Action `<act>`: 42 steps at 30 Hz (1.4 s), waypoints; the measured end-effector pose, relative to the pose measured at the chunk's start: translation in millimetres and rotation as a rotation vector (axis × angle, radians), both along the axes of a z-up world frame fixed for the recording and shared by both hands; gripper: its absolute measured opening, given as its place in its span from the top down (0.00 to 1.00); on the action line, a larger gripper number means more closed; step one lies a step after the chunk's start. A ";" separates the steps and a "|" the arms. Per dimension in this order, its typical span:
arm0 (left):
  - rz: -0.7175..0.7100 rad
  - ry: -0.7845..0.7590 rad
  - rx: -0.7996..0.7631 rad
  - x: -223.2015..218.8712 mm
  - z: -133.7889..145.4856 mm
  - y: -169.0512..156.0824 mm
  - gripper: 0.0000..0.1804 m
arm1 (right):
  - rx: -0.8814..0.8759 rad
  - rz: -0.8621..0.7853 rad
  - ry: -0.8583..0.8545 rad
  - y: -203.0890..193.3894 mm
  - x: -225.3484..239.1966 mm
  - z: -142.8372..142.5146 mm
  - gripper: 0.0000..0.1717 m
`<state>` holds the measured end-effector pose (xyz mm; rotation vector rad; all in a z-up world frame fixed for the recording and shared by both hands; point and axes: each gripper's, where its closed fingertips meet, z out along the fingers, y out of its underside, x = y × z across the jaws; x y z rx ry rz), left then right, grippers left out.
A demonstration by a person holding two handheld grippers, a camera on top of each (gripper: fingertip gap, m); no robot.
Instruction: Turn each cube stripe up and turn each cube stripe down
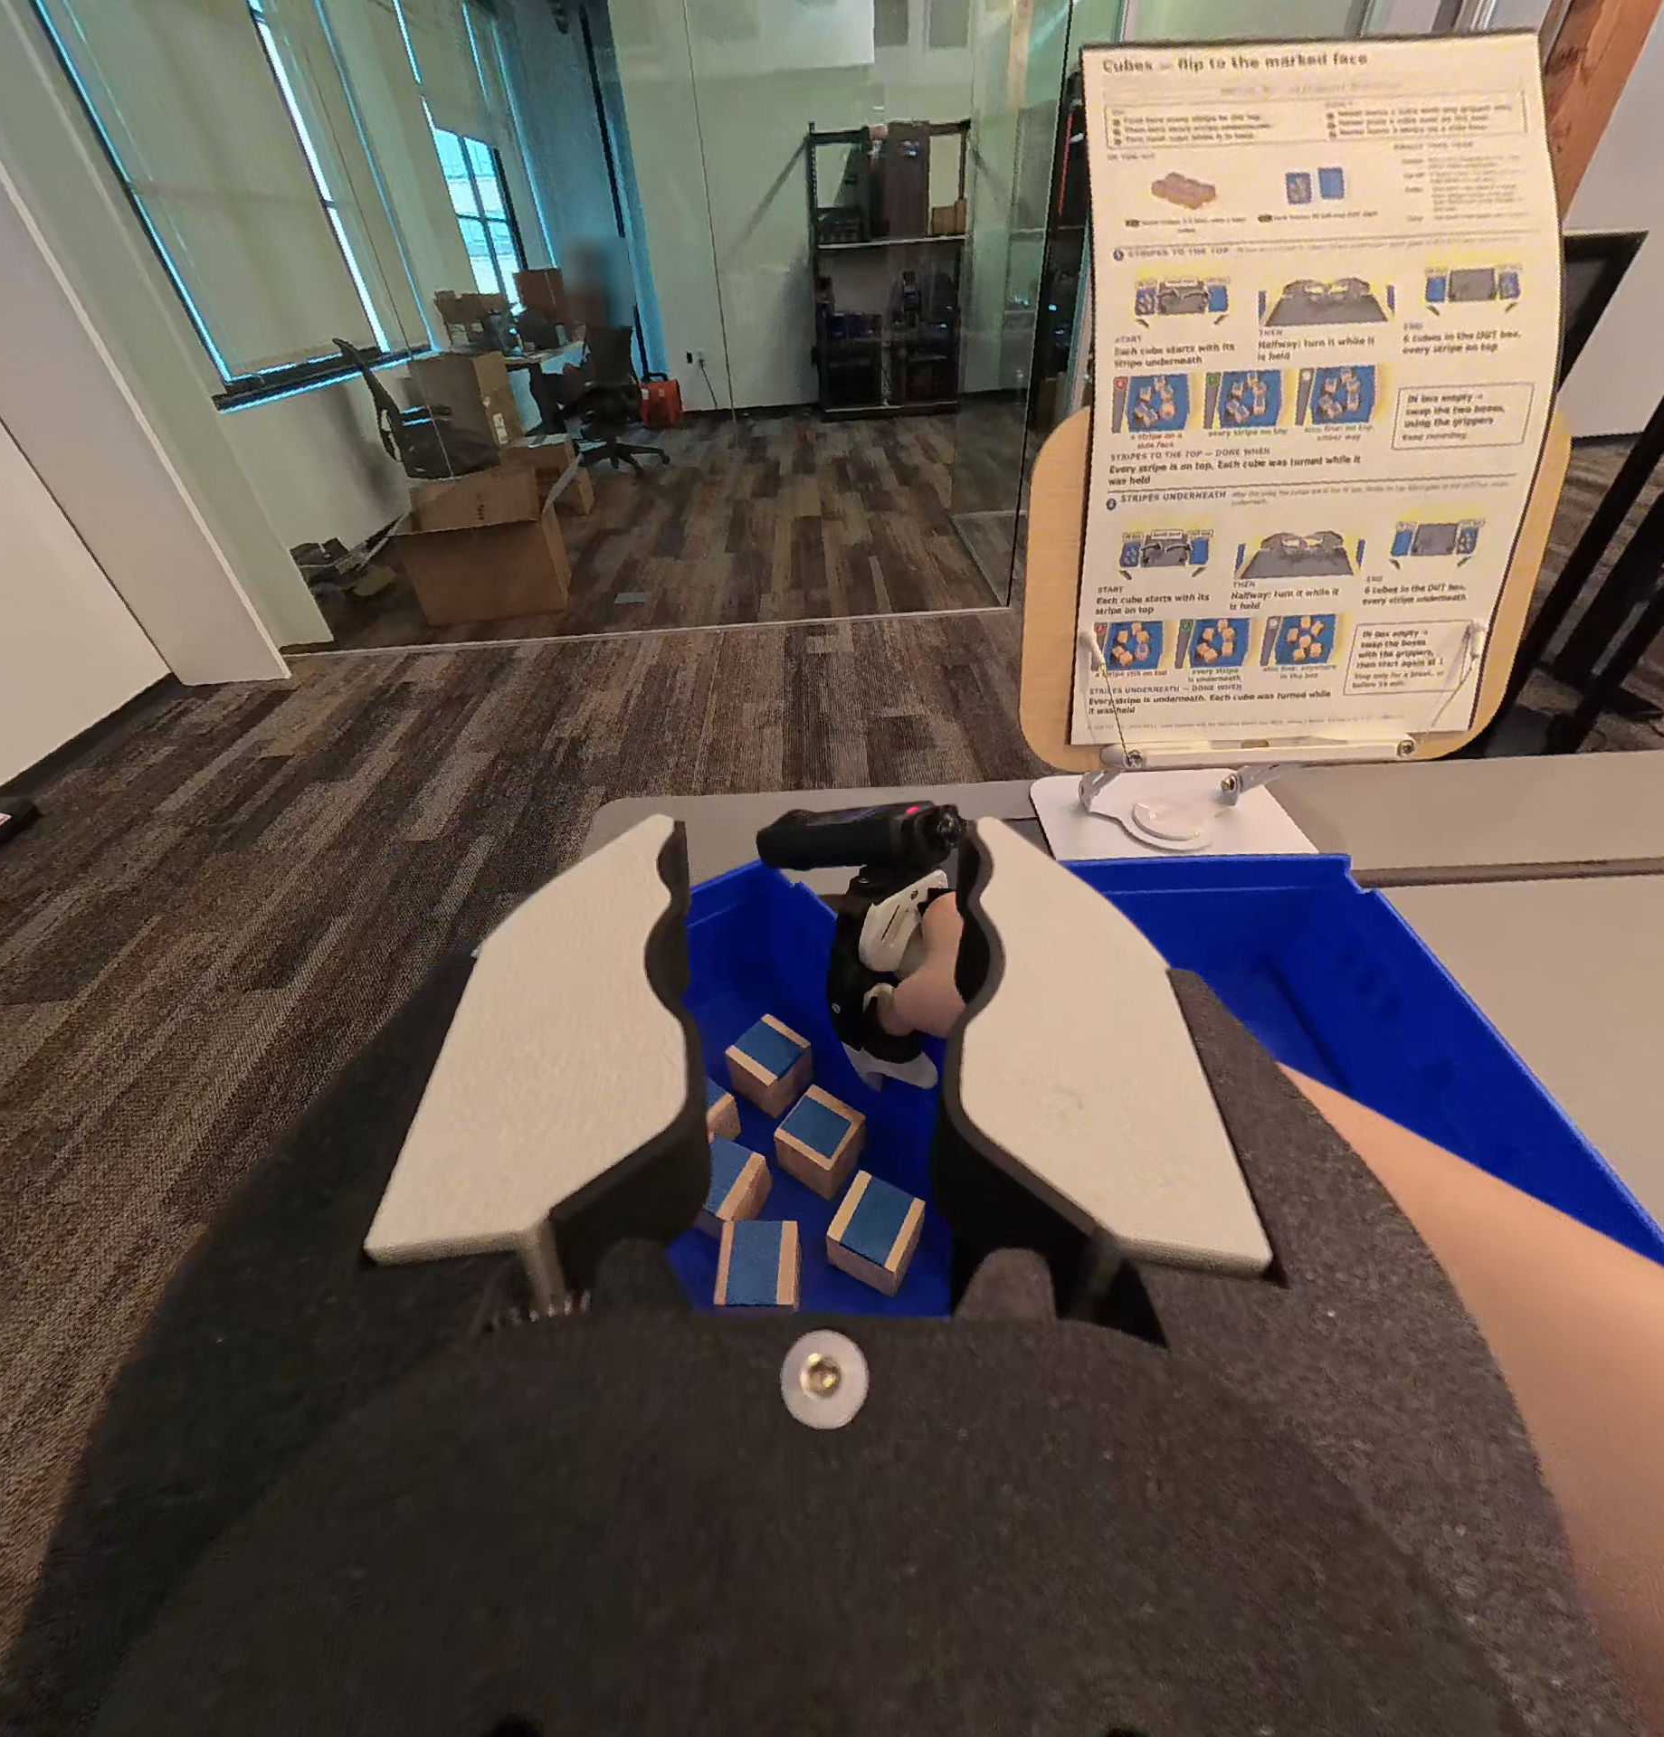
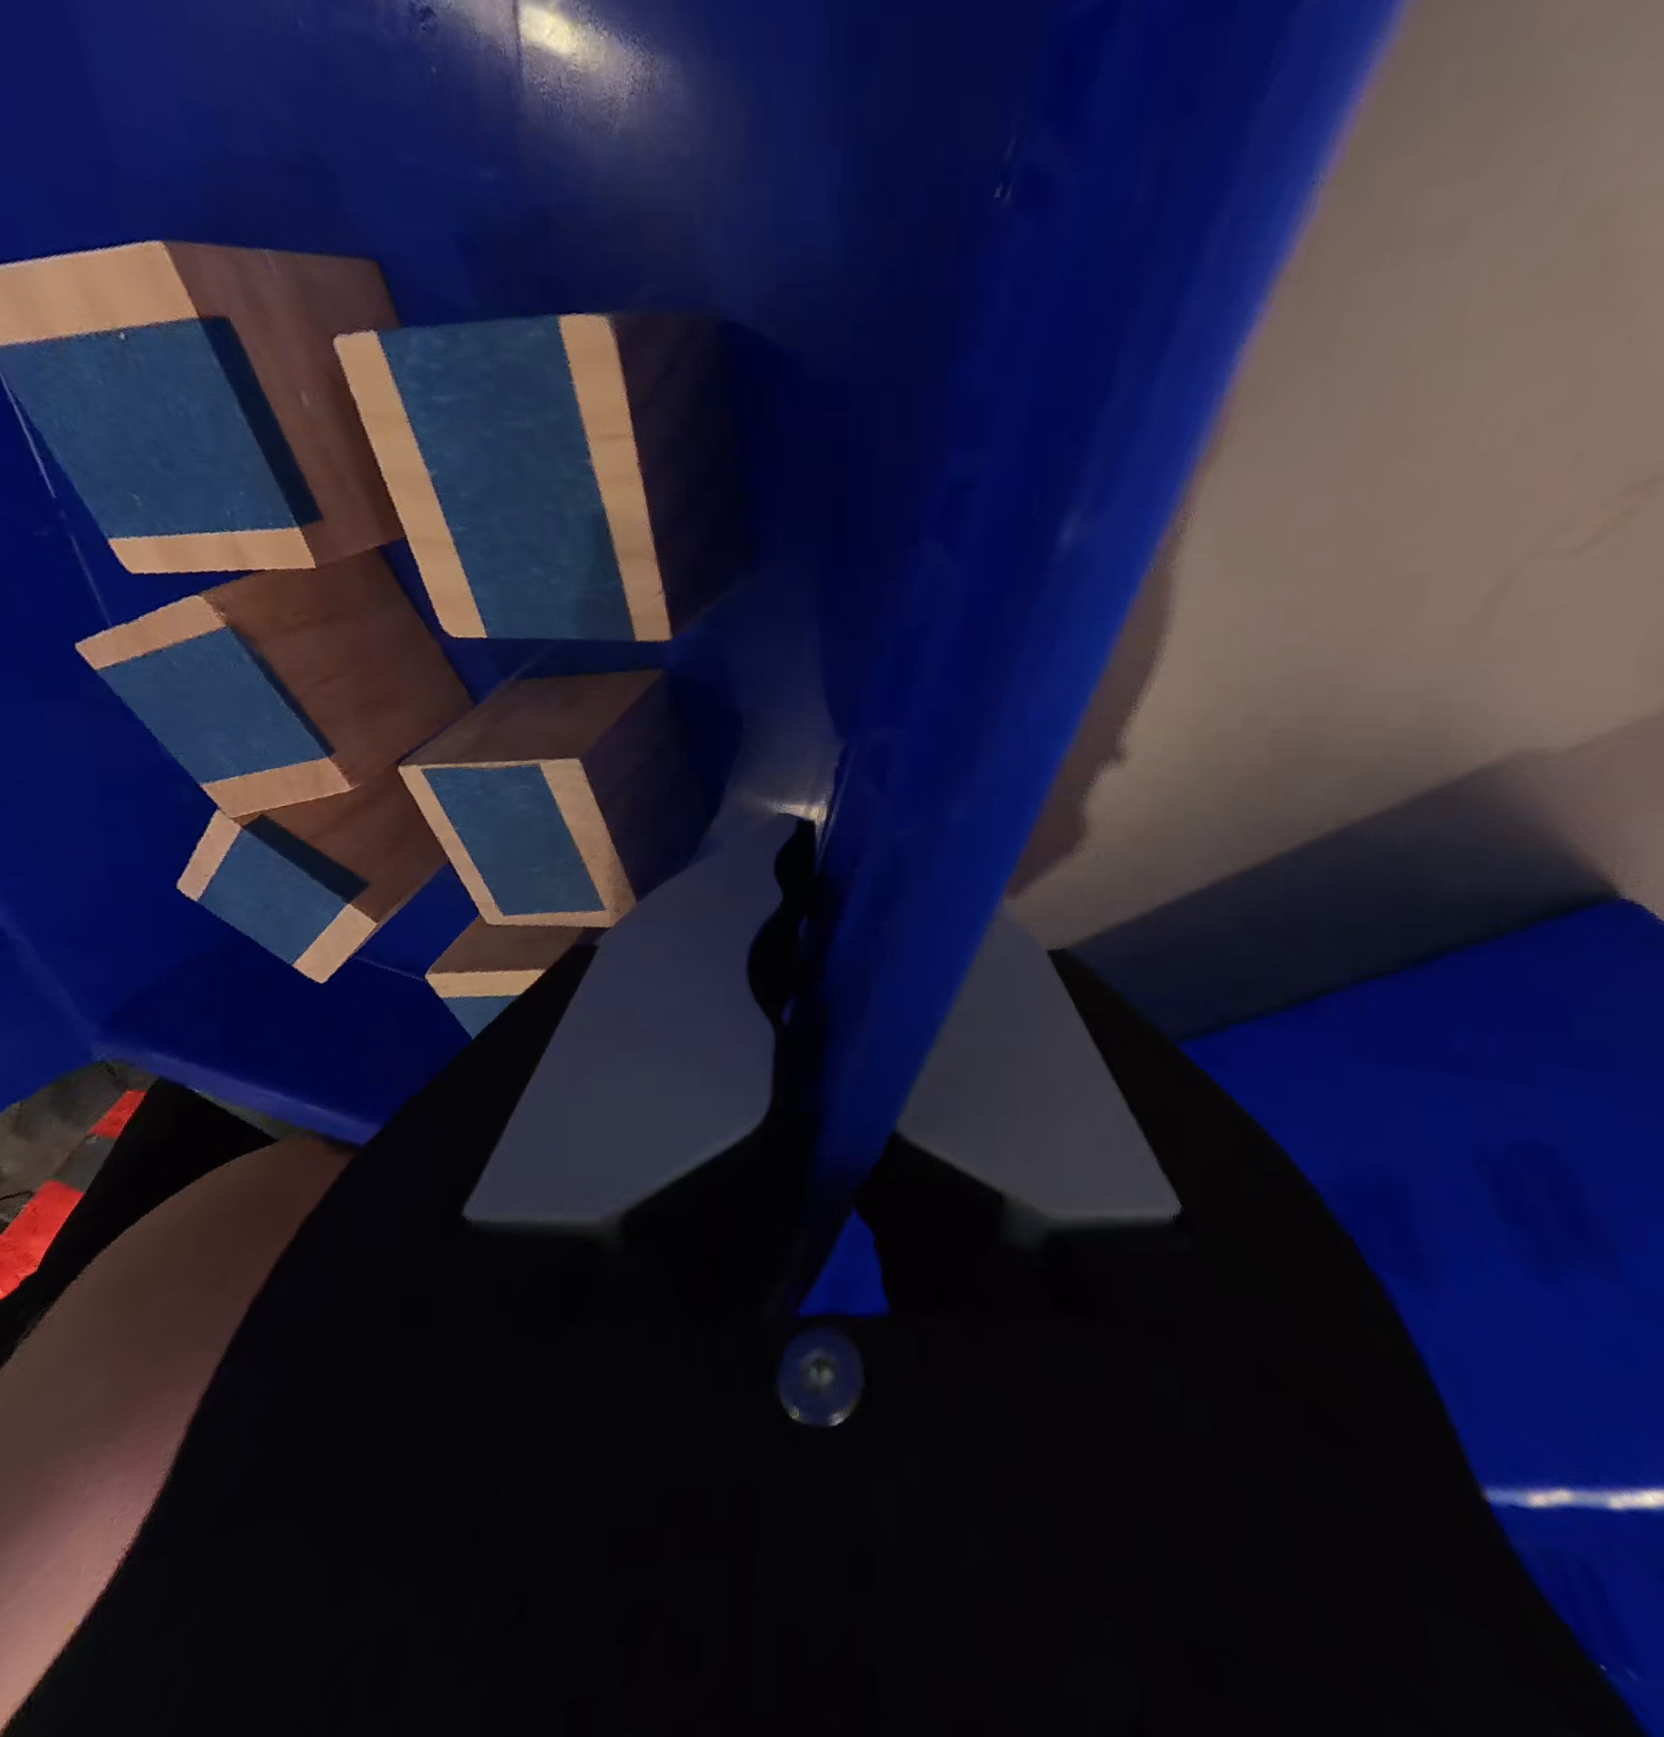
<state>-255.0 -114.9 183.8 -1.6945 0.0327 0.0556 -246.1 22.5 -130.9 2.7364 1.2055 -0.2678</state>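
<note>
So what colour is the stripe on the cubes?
Blue, with bare wood edges either side of the stripe; the right wrist view shows it best.

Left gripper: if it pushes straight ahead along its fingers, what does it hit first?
Most likely the right gripper, which hangs inside the blue plastic bin between the open fingers of the left gripper. The striped wooden cubes lie lower, beneath that line. Depth is unclear, so it might pass over.

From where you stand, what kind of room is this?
Probably an office used as a workspace: carpet tiles, a glass partition with office chairs and cardboard boxes behind, plus an instruction sheet on the table.
</note>
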 end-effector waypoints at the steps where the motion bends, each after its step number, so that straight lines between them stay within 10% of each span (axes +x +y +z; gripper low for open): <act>1: -0.002 0.007 -0.008 0.8 -1.5 1.1 0.69 | -0.011 0.003 -0.008 -3.2 3.1 -4.1 0.96; 5: 0.000 0.016 -0.041 -1.4 -7.6 3.0 0.67 | 0.043 0.017 0.086 -1.0 2.9 4.4 0.90; 8: 0.020 0.027 -0.071 -12.7 -13.7 0.0 0.66 | 0.344 0.042 0.294 20.7 14.0 65.8 0.85; 13: 0.131 0.011 -0.253 -62.8 -51.6 3.5 0.63 | 0.933 -0.184 0.212 50.5 187.3 153.3 0.72; 19: 0.211 -0.052 -0.538 -118.1 -115.4 21.6 0.63 | 0.541 -0.475 0.047 25.3 321.4 66.6 0.60; 24: 0.224 -0.153 -0.875 -149.4 -195.1 21.0 0.63 | 0.263 -0.383 0.050 -5.2 312.6 18.1 0.80; 27: 0.195 -0.245 -0.959 -154.0 -225.2 30.8 0.63 | 0.233 -0.381 0.001 -3.1 324.2 13.0 0.94; 35: 0.144 -0.218 -1.182 -146.2 -278.3 43.2 0.90 | 0.178 -0.440 0.048 12.1 386.0 12.5 0.96; 42: 0.096 -0.129 -1.183 -136.1 -284.2 63.3 0.93 | 0.209 -0.544 0.044 27.1 485.4 11.7 0.96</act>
